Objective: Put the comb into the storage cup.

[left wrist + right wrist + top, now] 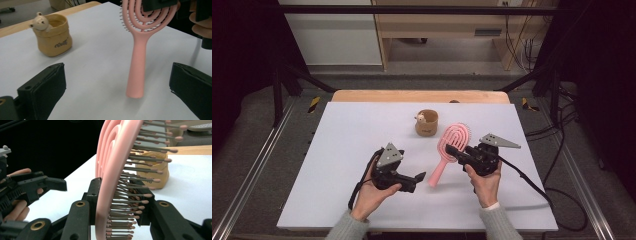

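Note:
A pink hairbrush (455, 135) is held by its oval head in my right gripper (457, 151), which is shut on it. The right gripper view shows the jaws pressing both sides of the brush head (112, 157), bristles pointing right. The handle (138, 62) slopes down toward the table, and I cannot tell whether its end touches. My left gripper (416, 179) is open just left of the handle end. In the left gripper view, the handle end sits ahead, between the wide black jaws of that gripper (118, 72), touching neither.
A tan cup with a small bear figure on its rim (427, 123) (53, 37) stands behind the brush at mid table. The white tabletop (352, 145) has a wooden edge at the back. Black frame posts and cables flank the table.

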### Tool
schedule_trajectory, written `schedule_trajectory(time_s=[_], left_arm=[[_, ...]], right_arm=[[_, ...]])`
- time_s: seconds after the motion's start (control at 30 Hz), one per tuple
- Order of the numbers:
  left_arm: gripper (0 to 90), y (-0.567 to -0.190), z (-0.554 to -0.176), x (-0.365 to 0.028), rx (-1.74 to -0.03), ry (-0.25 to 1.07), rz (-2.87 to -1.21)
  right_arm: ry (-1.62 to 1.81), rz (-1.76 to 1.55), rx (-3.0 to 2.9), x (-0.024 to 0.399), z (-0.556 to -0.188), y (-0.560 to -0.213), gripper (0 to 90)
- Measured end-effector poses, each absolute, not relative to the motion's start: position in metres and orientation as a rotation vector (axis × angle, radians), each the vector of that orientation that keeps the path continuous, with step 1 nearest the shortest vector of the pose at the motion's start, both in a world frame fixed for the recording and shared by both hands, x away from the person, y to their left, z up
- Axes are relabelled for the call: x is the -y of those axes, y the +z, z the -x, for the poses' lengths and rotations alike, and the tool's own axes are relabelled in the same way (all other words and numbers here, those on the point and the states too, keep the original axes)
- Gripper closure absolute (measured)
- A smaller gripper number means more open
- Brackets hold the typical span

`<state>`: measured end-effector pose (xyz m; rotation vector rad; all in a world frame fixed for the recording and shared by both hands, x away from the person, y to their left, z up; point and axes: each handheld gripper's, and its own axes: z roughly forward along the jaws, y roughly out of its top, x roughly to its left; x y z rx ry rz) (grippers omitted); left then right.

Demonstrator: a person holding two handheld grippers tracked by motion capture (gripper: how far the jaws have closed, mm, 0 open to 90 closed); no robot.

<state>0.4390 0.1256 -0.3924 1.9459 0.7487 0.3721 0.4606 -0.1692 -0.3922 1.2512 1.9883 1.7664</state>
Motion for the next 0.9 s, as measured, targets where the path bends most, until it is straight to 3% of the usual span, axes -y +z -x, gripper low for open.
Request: schedule_trajectory(time_s=[0.9], left_arm=[[0.4, -0.420, -0.443, -0.213, -0.882, 0.405, -1.901]], right_arm=[[1.712, -1.245, -1.984, 0.172, -0.470, -0.382, 63.8]])
